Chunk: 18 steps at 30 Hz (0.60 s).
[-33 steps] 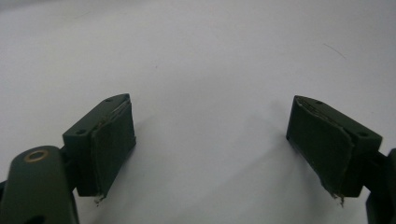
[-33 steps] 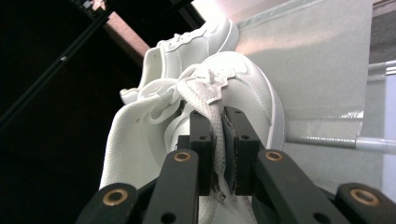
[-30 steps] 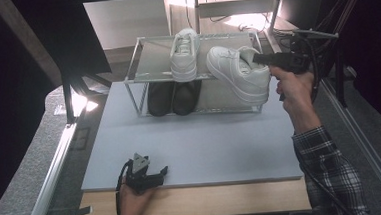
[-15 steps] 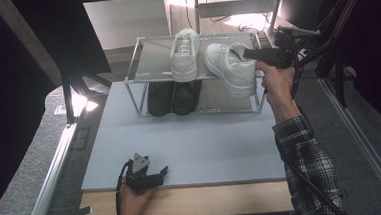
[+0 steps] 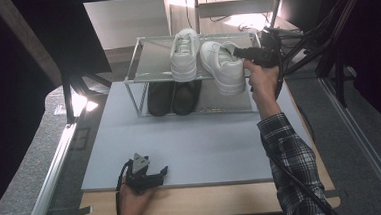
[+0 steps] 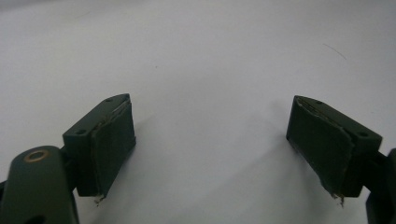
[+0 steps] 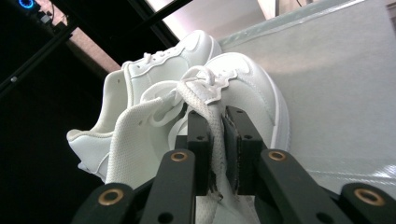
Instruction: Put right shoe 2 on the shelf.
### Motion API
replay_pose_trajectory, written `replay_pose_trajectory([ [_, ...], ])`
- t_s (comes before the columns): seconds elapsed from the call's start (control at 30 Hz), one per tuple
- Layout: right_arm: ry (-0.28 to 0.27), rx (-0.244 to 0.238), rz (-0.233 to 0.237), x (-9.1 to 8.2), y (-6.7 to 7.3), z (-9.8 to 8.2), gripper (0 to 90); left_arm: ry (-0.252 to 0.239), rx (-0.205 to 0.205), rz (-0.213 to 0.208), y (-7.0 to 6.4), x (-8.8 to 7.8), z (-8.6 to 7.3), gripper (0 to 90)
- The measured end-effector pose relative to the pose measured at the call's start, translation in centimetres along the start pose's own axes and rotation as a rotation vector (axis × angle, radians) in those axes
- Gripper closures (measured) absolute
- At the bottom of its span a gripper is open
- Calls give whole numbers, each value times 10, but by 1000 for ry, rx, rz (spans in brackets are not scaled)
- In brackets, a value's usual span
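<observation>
White sneaker (image 7: 243, 88): right gripper (image 7: 217, 135) view shows jaws clamped on its tongue, hidden in high view; left gripper (image 5: 143, 174) jaws apart.

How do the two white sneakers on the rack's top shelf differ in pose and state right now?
The right white sneaker is clamped by the right gripper at its side wall and sits angled, its heel past the shelf's front edge; the left white sneaker stands free and straight on the top shelf. Both are white, laced, heels toward the person.
</observation>
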State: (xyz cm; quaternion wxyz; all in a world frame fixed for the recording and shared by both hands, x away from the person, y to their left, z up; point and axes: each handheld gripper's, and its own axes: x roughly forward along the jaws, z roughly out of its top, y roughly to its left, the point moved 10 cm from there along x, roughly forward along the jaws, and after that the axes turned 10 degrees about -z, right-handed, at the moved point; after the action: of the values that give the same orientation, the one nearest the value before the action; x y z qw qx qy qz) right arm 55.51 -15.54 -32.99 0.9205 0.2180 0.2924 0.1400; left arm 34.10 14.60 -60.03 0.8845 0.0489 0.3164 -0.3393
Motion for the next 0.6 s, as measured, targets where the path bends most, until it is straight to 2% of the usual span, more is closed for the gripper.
replay_pose_trajectory([
  [0.1,-11,-22,11,3,2,-1,780,0,0,0,0,0,0,150],
  [0.23,9,-23,44,0,3,-1,689,0,0,0,0,0,0,150],
  [0.3,12,-52,44,-1,3,-1,644,0,0,0,0,0,0,150],
  [0.37,16,-59,46,-3,4,0,602,0,0,0,0,0,0,150],
  [0.47,15,-77,61,-8,4,2,563,0,0,0,0,0,0,150],
  [0.6,22,-73,88,-18,4,3,530,0,0,0,0,0,0,150],
])
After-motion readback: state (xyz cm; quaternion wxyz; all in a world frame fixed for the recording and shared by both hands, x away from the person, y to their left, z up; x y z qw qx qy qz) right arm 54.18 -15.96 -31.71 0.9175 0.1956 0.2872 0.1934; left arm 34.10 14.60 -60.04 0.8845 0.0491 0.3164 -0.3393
